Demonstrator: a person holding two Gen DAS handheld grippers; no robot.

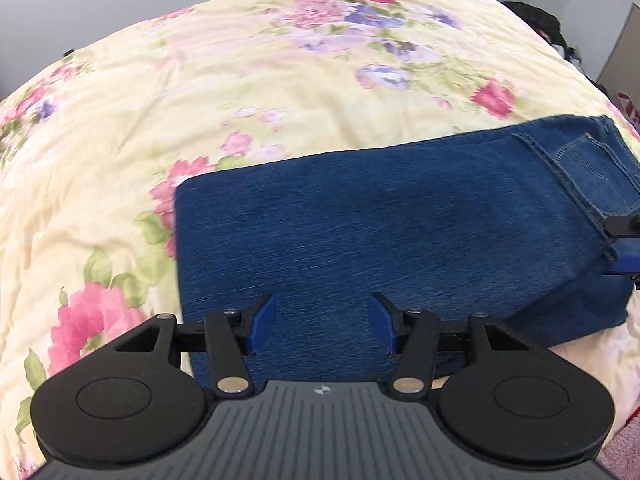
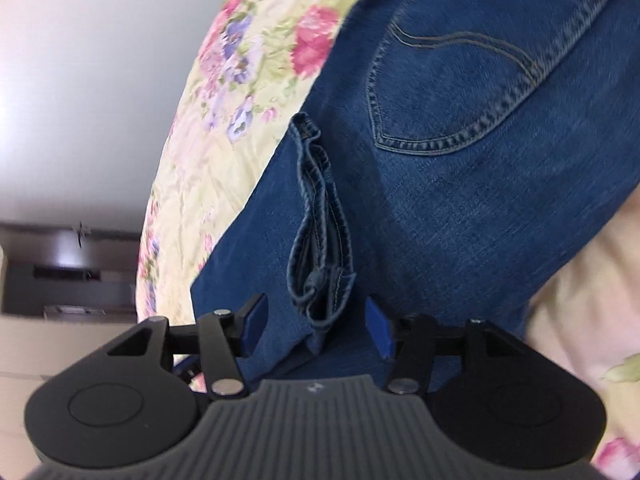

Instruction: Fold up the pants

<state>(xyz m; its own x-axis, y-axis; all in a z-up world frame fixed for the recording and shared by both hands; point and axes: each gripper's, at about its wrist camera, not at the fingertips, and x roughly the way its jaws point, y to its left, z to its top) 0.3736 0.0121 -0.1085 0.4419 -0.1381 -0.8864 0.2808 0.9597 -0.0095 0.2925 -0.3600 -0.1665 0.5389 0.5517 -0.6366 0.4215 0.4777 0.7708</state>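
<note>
Blue denim pants (image 1: 380, 224) lie folded in half on a floral bedspread (image 1: 200, 100), back pocket at the right end. My left gripper (image 1: 322, 324) is open, hovering over the near edge of the folded legs, holding nothing. In the right wrist view the pants (image 2: 460, 160) fill the frame, with the back pocket (image 2: 460, 80) up right and the leg hems (image 2: 320, 220) bunched in the middle. My right gripper (image 2: 316, 324) is open, its fingers on either side of the hems, and its tip (image 1: 624, 248) shows at the left view's right edge.
The yellow floral bedspread (image 2: 224, 120) spreads far and left of the pants. Dark clothing (image 1: 540, 20) lies at the bed's far right corner. A pale wall and dark furniture (image 2: 68, 272) are off the bed's side in the right wrist view.
</note>
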